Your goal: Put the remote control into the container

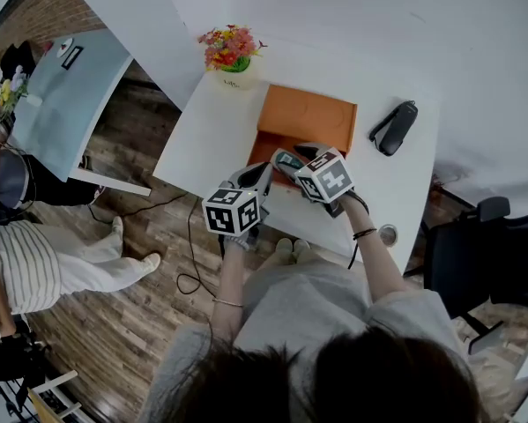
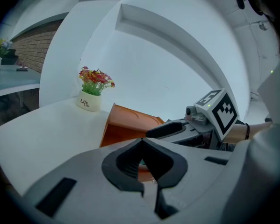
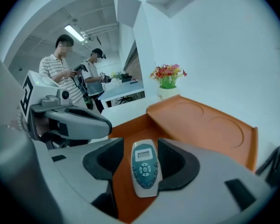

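A small white-and-grey remote control [image 3: 144, 167] with a screen and buttons lies between the jaws of my right gripper [image 3: 142, 160], over the orange floor of the container [image 3: 123, 134]. One pad [image 3: 170, 164] is right against the remote; on the other side orange shows in a gap. In the head view the remote [image 1: 287, 159] is at the near edge of the orange container [image 1: 309, 113], whose lid lies flat behind. My left gripper [image 1: 258, 177] hovers just left of it, jaw tips together and nothing held [image 2: 140, 141].
A pot of flowers [image 1: 232, 60] stands behind the container on the white table [image 1: 202, 139]. A black case-like object [image 1: 394, 127] lies to the right. A black chair [image 1: 488, 263] is beside the table. Two people [image 3: 67, 73] stand by a far desk.
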Motion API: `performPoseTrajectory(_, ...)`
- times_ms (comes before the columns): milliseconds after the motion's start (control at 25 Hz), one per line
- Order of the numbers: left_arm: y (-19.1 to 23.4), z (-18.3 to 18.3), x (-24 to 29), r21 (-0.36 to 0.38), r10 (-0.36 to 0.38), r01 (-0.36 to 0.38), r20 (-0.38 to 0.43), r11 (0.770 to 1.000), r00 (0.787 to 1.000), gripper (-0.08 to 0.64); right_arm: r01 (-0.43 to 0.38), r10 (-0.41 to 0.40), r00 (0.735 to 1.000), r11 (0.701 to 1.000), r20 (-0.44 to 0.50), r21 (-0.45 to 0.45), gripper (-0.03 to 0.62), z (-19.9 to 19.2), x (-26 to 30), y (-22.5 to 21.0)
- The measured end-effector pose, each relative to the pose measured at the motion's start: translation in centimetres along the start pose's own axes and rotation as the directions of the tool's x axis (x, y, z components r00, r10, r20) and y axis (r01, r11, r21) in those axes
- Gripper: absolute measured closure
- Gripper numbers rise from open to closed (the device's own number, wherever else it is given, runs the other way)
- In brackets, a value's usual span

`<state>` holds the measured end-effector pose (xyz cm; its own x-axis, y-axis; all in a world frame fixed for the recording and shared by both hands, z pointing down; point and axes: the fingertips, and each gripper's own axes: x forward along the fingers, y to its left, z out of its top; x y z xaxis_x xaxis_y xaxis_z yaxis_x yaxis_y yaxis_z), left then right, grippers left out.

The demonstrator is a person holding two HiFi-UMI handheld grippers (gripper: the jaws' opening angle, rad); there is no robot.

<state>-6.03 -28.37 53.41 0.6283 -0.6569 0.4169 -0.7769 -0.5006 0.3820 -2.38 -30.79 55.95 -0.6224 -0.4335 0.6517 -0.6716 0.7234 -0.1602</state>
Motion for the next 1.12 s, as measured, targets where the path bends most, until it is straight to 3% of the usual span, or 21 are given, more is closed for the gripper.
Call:
performPoseTrajectory(160,-0.9,0.3,0.0,0.029,0.003,-0.003,0.007,1.0,1.0,0.557,0.003,-0.003,0.994,1.0,0.106,-0.002,0.452,1.6,-1.7,0.4)
performPoseTrajectory(520,-3.4,2.5,-1.2,0.116,0.007,-0.015,0.069,0.993,0.998,0.557,-0.02,0.015,0.958,1.0,0.287,0.014,0.568,3.8,-5.6,1.5)
performPoseTrajectory(760,-5.0,3.0,-1.6,0.152,-0.006,-0.009,0.097,0.988,0.995,0.557,-0.081,0.076,0.915,0.997,0.396,-0.005,0.583,4.0,-7.7,2.5)
performPoseTrajectory(1120,-7.3,3.2,-2.8,0.221,0.005,-0.037,0.144,0.975,0.99,0.557,-0.073,0.099,0.869,0.995,0.485,-0.073,0.591,4.6,-10.6,4.2)
